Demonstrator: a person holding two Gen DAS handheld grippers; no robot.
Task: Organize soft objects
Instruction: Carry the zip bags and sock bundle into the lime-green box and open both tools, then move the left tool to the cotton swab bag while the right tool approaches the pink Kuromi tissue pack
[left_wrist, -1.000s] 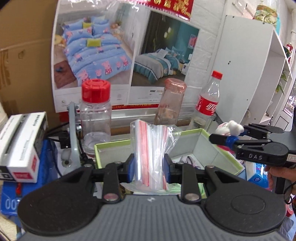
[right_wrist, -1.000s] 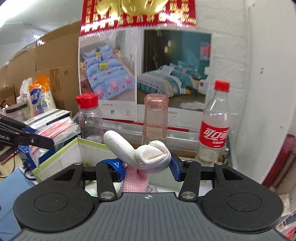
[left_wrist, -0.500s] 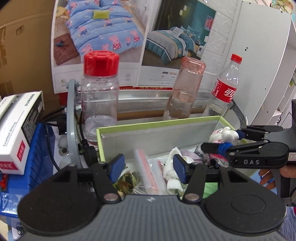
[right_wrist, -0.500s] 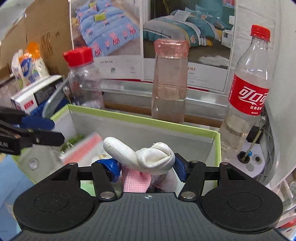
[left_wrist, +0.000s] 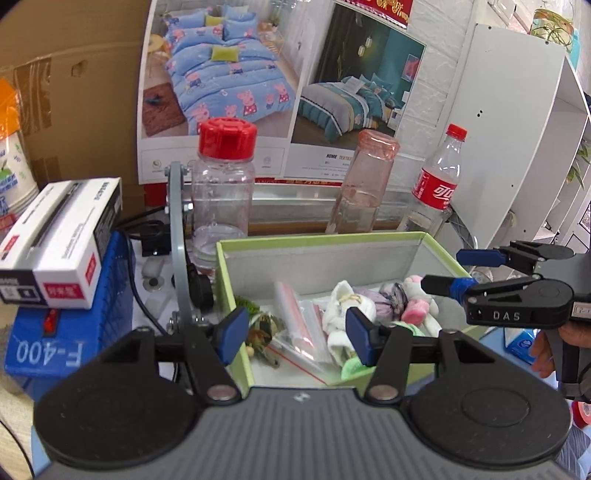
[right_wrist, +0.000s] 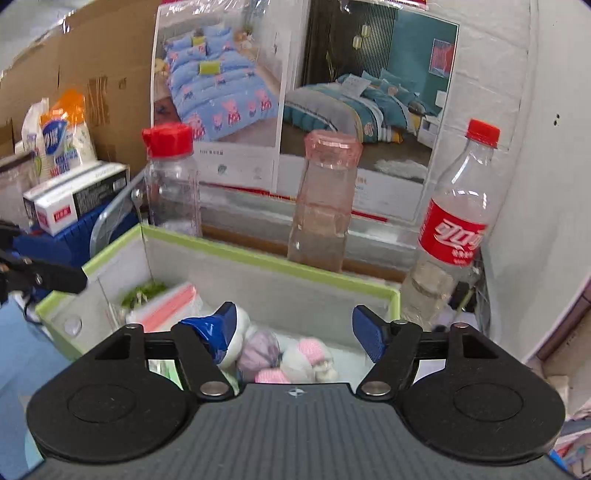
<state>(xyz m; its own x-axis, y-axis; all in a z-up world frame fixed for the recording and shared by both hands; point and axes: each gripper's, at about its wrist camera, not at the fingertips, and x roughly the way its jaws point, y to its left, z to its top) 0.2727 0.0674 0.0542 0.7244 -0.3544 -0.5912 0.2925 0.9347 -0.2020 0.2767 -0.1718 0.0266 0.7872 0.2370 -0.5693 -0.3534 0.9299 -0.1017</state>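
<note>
A green-rimmed open box (left_wrist: 317, 238) (right_wrist: 258, 263) holds several soft things. A clear zip bag with red strips (left_wrist: 299, 325) (right_wrist: 166, 308) lies in its left part beside a green-brown item (left_wrist: 260, 326). A white sock bundle (left_wrist: 345, 306), a purple bundle (left_wrist: 388, 299) (right_wrist: 258, 347) and a white-and-pink plush toy (left_wrist: 417, 306) (right_wrist: 310, 356) lie on the right. My left gripper (left_wrist: 293, 332) is open and empty above the box's near edge. My right gripper (right_wrist: 295, 328) (left_wrist: 443, 271) is open and empty over the plush toy.
Behind the box stand a red-capped clear jar (left_wrist: 223, 184), a pink bottle (left_wrist: 364, 181) and a cola bottle (left_wrist: 439, 181). A white carton (left_wrist: 59, 243) sits on a blue machine (left_wrist: 55, 336) at left. A white shelf unit (left_wrist: 517, 140) stands at right.
My left gripper opened and let the zip bag down into the box. My right gripper opened and dropped the white-and-pink plush toy into the box. Both grippers drew back a little.
</note>
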